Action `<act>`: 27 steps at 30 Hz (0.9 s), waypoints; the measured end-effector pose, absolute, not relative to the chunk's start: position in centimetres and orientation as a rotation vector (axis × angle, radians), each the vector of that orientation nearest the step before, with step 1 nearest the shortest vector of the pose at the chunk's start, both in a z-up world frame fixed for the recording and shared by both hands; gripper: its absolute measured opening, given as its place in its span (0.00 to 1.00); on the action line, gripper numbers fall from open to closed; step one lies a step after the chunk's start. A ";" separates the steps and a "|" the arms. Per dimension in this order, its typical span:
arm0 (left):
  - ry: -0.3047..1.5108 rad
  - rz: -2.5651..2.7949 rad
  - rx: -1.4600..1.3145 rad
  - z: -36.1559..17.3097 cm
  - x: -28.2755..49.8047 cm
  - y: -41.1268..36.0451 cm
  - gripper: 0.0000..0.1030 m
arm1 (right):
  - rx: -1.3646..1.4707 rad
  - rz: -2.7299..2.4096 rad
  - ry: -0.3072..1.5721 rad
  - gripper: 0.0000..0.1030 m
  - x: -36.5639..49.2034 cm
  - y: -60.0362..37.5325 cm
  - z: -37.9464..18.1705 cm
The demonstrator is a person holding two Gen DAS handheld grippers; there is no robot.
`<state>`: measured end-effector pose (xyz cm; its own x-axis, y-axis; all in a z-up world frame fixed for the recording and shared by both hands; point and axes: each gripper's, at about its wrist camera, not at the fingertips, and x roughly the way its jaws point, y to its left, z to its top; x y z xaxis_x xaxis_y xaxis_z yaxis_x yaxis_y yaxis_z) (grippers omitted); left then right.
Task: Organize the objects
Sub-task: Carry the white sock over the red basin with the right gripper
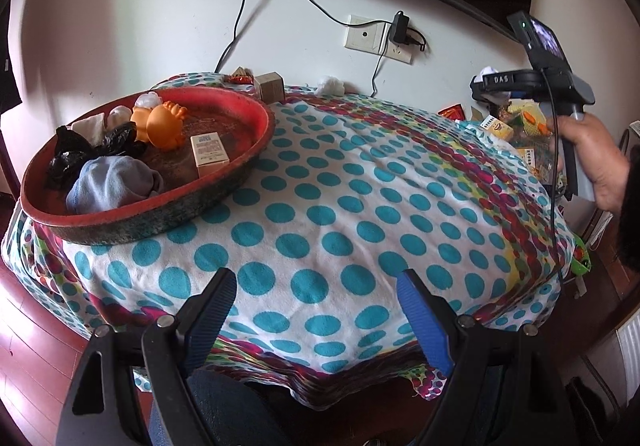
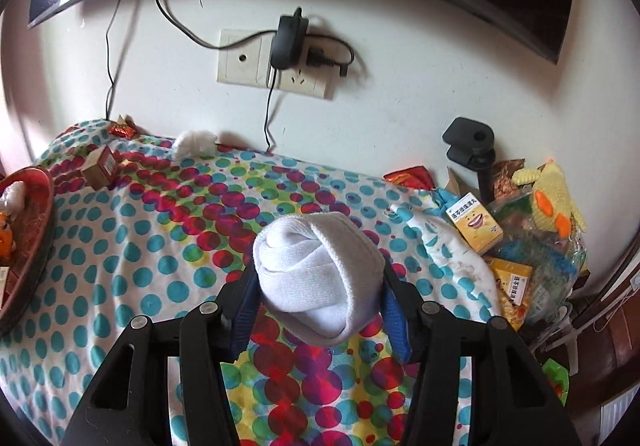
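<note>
My right gripper is shut on a rolled white sock and holds it above the dotted cloth. From the left wrist view the right gripper's body shows at the far right in a hand, its fingers hidden. My left gripper is open and empty above the near edge of the dotted cloth. A red round tray sits at the left with an orange toy, a small cream box, a blue-grey cloth, a black bag and white bundles.
A brown box, a red wrapper and a white wad lie at the back by the wall. A pile of yellow boxes, snack bags and a knitted yellow piece fills the right side. A black clamp stand stands there.
</note>
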<state>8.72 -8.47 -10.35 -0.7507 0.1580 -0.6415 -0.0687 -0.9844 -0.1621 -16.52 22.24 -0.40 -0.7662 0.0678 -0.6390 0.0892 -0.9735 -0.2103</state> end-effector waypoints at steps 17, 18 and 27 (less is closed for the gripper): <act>-0.145 2.896 -0.989 -9.0 9.8 -8.3 0.82 | 0.999 -2.883 0.384 0.50 -13.5 17.9 1.9; -0.150 2.903 -0.991 -8.9 9.8 -8.4 0.82 | 0.997 -2.882 0.385 0.50 -13.5 17.7 1.9; -0.179 2.946 -1.012 -9.1 9.5 -9.4 0.82 | 1.010 -2.853 0.399 0.51 -13.4 15.4 0.8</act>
<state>9.52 -9.45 -9.08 -0.7895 0.0579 -0.6110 0.0166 -0.9932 -0.1156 -13.40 15.38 0.84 -0.7776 0.0030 -0.6288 0.1698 -0.9618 -0.2145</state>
